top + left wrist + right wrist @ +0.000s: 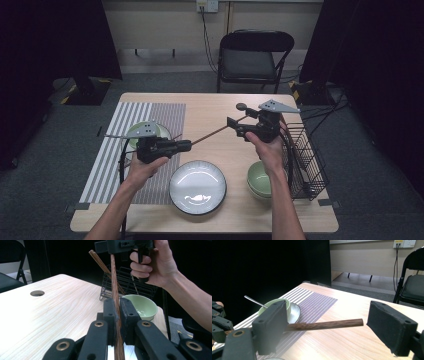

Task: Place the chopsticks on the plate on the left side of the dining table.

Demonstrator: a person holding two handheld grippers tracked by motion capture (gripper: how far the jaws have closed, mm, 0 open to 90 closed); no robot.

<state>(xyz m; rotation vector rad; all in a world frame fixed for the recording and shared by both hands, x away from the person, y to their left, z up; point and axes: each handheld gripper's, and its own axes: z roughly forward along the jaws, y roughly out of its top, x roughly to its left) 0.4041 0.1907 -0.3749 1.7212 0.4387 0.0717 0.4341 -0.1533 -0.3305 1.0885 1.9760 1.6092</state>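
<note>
**Chopstick mid-handover, left gripper to right**

The chopstick [212, 133] hangs in the air above the middle of the desk [215, 107], running from lower left to upper right between the two hands. In the left gripper view a second stick [100, 261] seems to lie beside it, crossing near the far end; whether the pair is held together I cannot tell.

Left gripper [116, 315]: jaws together, clamped on the chopstick about midway along the shaft. Right gripper [329, 327]: jaws apart, the stick's free end lying between the two pads, close to or touching the pad on the left of that view, well clear of the other one.

Judged step: passing the stick across. The next move calls for the right jaws to close on the end squarely before the left lets go; a skewed pinch could swing the stick.

Around it: white plate [198, 186] at the near edge, green bowl [260, 180] to its right, wire rack [307, 160] along the right edge, a second bowl with a spoon [284, 308] on the striped mat [115, 150] at left.
</note>
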